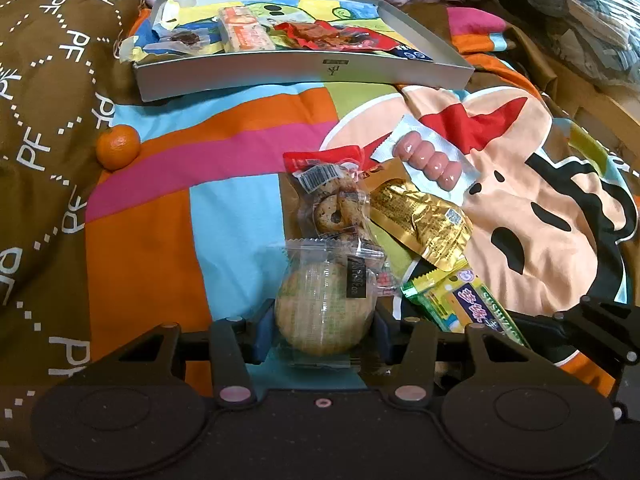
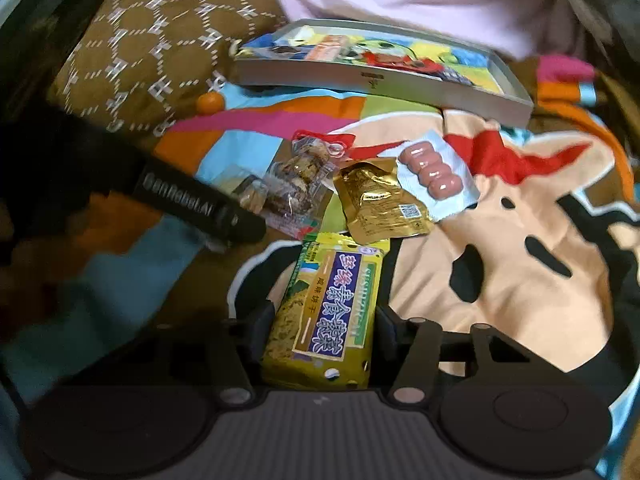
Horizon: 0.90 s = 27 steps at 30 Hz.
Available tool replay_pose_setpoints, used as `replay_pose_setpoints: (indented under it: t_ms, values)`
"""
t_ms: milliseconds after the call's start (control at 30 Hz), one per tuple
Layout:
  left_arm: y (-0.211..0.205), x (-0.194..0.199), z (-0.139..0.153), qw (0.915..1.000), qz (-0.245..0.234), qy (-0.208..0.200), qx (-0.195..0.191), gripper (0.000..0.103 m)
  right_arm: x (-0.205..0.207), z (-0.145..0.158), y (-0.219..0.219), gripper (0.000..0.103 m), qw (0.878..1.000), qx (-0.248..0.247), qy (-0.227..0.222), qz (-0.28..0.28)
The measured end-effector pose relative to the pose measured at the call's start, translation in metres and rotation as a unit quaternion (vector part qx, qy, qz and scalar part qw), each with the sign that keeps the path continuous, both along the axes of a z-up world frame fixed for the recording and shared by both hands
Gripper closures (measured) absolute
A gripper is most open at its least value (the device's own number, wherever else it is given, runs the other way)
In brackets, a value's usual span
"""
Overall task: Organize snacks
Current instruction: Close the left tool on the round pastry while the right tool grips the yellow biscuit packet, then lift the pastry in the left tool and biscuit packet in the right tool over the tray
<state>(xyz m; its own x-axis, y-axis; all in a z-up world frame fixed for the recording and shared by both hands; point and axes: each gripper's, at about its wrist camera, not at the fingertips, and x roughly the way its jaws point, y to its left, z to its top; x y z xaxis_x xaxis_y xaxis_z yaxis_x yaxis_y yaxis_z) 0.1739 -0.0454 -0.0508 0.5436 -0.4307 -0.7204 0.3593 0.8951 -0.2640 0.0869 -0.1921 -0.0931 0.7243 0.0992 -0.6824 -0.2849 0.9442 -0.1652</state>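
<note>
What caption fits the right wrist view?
Right gripper closed on a yellow-green biscuit pack, with gold pouch, sausage pack and snack tray ahead on the blanket.

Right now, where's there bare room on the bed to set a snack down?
Bare blanket lies between the tangerine and the cookie bag, and below the gray tray. Right of the sausage pack is open too. The pile around the gold pouch is crowded.

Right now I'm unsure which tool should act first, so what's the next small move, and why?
Probably lift the left tool and carry its round wrapped cake toward the grey box. The fingers already bracket the cake, and the box, open with snacks inside, lies straight ahead.
</note>
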Motion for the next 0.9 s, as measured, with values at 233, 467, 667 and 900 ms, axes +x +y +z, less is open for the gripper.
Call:
replay_pose_setpoints:
  t_ms: [233,467,667,900]
  values:
    - [-0.002,-0.003,0.001,0.9997,-0.014,0.008,-0.017,0.053,-0.011,-0.004,0.01,0.049,0.993,-0.102,-0.042,0.043]
    - [-0.002,-0.005,0.002,0.9997,-0.013,0.008,-0.021,0.053,-0.018,-0.011,0.024,0.051,0.975,-0.19,-0.088,0.076]
    - [-0.002,-0.006,0.004,0.9995,-0.011,0.006,-0.028,0.053,-0.024,-0.015,0.027,0.051,0.956,-0.246,-0.128,0.094]
    - [-0.004,-0.01,0.007,0.9994,-0.015,-0.003,-0.03,0.053,-0.026,-0.012,0.023,0.051,0.94,-0.288,-0.161,0.094]
